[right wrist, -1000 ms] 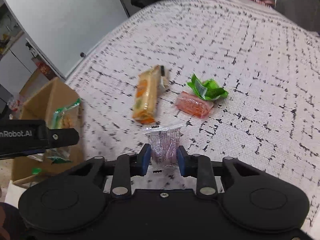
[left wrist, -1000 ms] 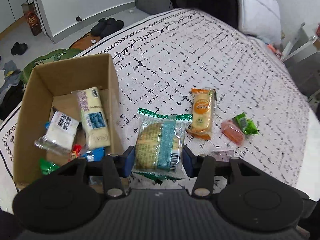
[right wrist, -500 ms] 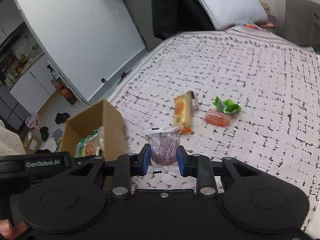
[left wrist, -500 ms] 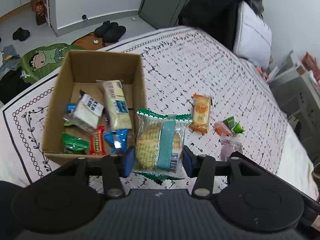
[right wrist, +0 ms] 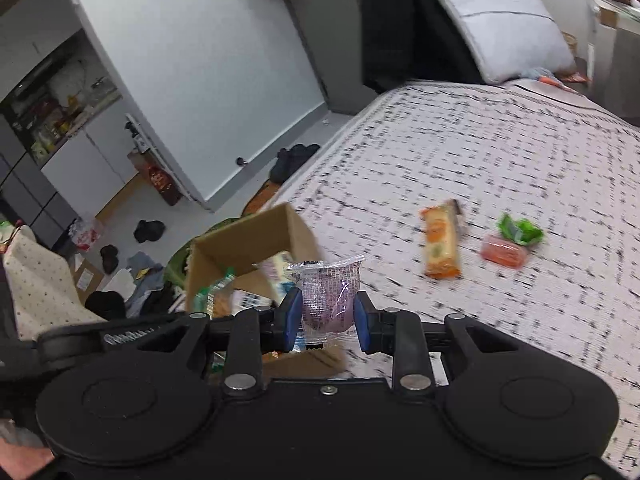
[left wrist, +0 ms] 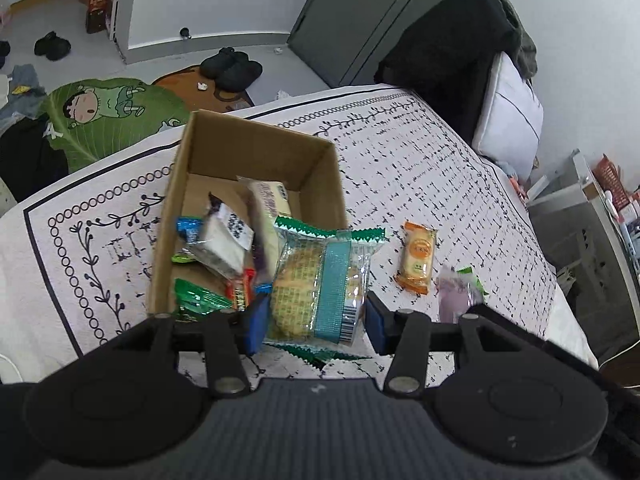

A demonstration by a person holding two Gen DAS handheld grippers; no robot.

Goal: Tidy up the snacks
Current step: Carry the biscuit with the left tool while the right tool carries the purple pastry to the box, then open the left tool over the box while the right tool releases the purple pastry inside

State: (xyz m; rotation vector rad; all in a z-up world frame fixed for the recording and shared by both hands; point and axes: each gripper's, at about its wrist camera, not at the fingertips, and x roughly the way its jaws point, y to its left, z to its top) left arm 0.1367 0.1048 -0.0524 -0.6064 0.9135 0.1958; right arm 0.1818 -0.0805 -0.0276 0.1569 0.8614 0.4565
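Nearest in the left wrist view, the left gripper [left wrist: 314,322] is clamped by its blue pads on a clear plastic packet with green zigzag ends and a teal band, holding a round biscuit [left wrist: 320,284]. Compared with half a second ago, this packet is now carried over the near right corner of the open brown cardboard box [left wrist: 256,148], where before it was seen against the bedspread just right of the box. Its long axis runs away from the gripper, with one zigzag end pointing toward the box's far wall and the other hanging below the pads.

In the right wrist view, the right gripper [right wrist: 326,318] is closed on a small clear sachet with purple filling [right wrist: 328,296], its crimped top pointing up and away. It has been brought closer to the box, whose near edge now lies beneath the pads, and the view is blurred by motion.

Inside the box [right wrist: 248,240], a green foil packet [left wrist: 200,298], a red-orange bar [left wrist: 240,292], a white packet with black print [left wrist: 224,240], a blue-ended wrapper [left wrist: 188,230] and a long pale cream packet [left wrist: 270,204] are heaped toward the near side.

Farther out on the white bedspread with black dashes [left wrist: 420,168], an orange rectangular packet [right wrist: 440,244] lies lengthwise pointing away, and just right of it a red-orange sachet [right wrist: 504,254] touches a crumpled green wrapper [right wrist: 520,230]. A grey pillow [right wrist: 504,28] is propped at the far end.
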